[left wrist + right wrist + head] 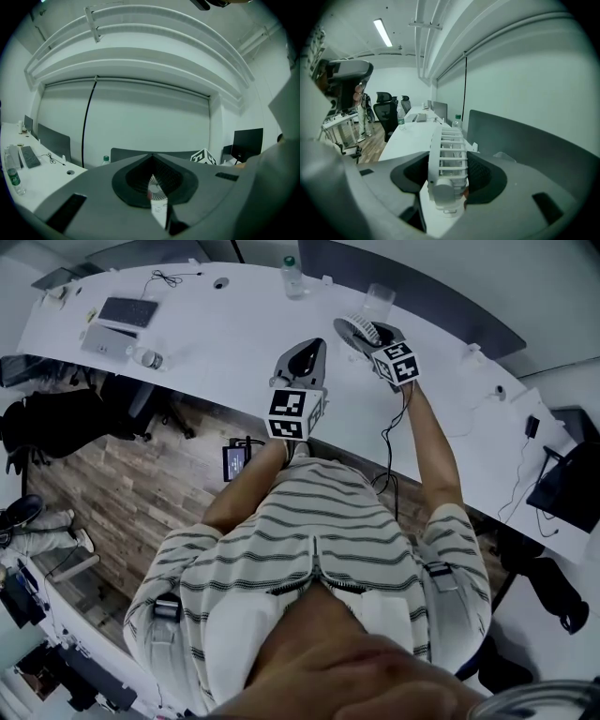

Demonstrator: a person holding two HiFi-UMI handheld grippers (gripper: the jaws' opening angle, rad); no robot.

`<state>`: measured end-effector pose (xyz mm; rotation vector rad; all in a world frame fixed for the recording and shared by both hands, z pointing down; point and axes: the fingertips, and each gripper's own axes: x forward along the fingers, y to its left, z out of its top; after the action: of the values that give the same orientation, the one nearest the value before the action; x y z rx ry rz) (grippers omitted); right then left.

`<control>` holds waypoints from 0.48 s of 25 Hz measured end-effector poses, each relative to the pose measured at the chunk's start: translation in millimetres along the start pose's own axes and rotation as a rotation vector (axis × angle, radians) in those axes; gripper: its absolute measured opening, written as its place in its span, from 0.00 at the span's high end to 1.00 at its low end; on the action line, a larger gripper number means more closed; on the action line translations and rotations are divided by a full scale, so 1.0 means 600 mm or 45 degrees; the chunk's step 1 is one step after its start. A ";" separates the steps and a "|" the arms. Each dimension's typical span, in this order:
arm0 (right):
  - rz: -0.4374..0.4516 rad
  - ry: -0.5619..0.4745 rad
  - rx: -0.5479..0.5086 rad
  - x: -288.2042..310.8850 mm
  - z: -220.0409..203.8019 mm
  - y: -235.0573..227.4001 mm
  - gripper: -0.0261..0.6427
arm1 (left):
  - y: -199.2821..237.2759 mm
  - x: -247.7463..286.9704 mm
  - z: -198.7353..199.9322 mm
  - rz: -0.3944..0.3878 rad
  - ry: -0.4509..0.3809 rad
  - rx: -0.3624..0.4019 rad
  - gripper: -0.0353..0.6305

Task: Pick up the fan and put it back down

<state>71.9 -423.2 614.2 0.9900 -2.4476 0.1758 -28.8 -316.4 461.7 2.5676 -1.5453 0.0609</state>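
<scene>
A small white fan [446,161] with a ribbed cage sits between the jaws of my right gripper [449,145], which is shut on it. In the head view the fan [359,331] shows over the white desk [225,343] at the tip of the right gripper [373,339], just past its marker cube. Whether the fan rests on the desk or hangs above it I cannot tell. My left gripper [302,359] is held beside it on the left, over the desk's near edge, jaws together and empty. In the left gripper view that gripper [152,164] points at the back wall.
A water bottle [293,277] and a clear cup [379,301] stand at the back near a dark partition [412,287]. A keyboard [128,311] and a lying bottle [148,358] are at the far left. Cables [389,442] hang off the front edge. Office chairs [386,110] stand beyond.
</scene>
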 end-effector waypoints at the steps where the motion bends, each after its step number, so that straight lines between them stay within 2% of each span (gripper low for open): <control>1: 0.008 0.008 -0.011 0.004 -0.006 0.000 0.61 | 0.002 -0.001 -0.001 0.003 0.001 -0.001 0.94; 12: 0.182 0.080 -0.119 0.042 -0.051 0.006 0.61 | 0.007 0.005 -0.007 0.014 0.022 0.001 0.94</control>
<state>65.9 -427.0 653.6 0.7587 -2.4456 0.1371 -30.8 -320.1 466.7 2.5524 -1.5536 0.0848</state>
